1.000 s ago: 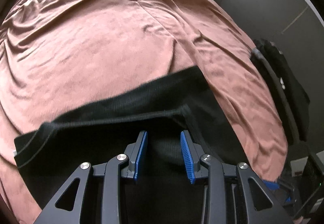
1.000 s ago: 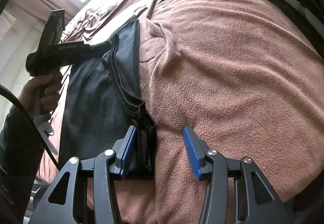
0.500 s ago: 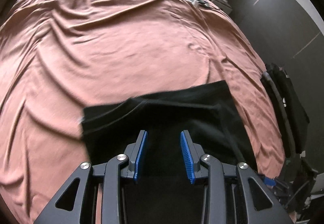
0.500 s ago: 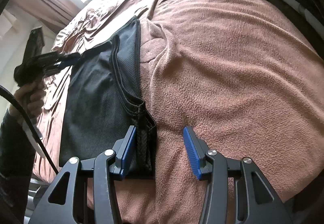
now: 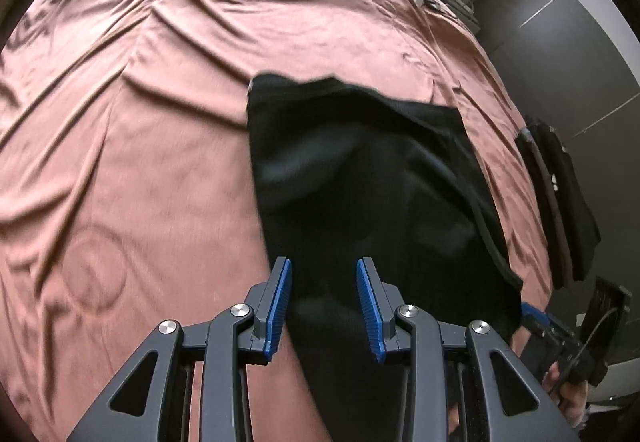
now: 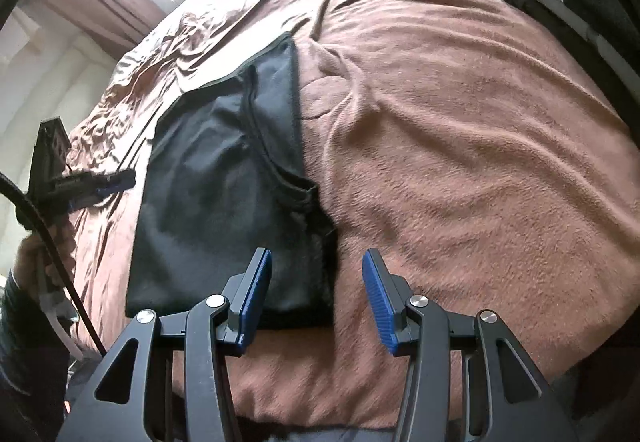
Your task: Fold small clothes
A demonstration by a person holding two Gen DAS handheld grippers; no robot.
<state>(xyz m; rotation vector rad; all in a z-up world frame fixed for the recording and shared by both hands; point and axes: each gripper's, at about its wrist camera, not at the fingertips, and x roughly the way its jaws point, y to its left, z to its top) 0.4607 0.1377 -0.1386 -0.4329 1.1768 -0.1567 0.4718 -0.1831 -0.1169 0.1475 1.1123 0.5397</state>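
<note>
Black knit garment [image 6: 224,210] lay folded flat on the rust-brown fleece bedspread [image 6: 460,146]. Left gripper [image 5: 324,306] and right gripper [image 6: 316,298] were both parted, gripping nothing. Risk: loose top layer could slide open if a jaw snagged its hem.

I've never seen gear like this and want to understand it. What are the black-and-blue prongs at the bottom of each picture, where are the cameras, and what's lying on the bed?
There is no robot here. A person holds a two-fingered tool in each hand, and each tool carries a wide-angle camera looking along its fingers. One picture comes from the left tongs, the other from the right tongs. The prongs are their blue-padded fingers. A brownish-pink blanket covers the bed, and a black garment lies on it, folded over. A stack of dark clothes sits at the blanket's edge. Both tongs stand open and pinch nothing.
</note>
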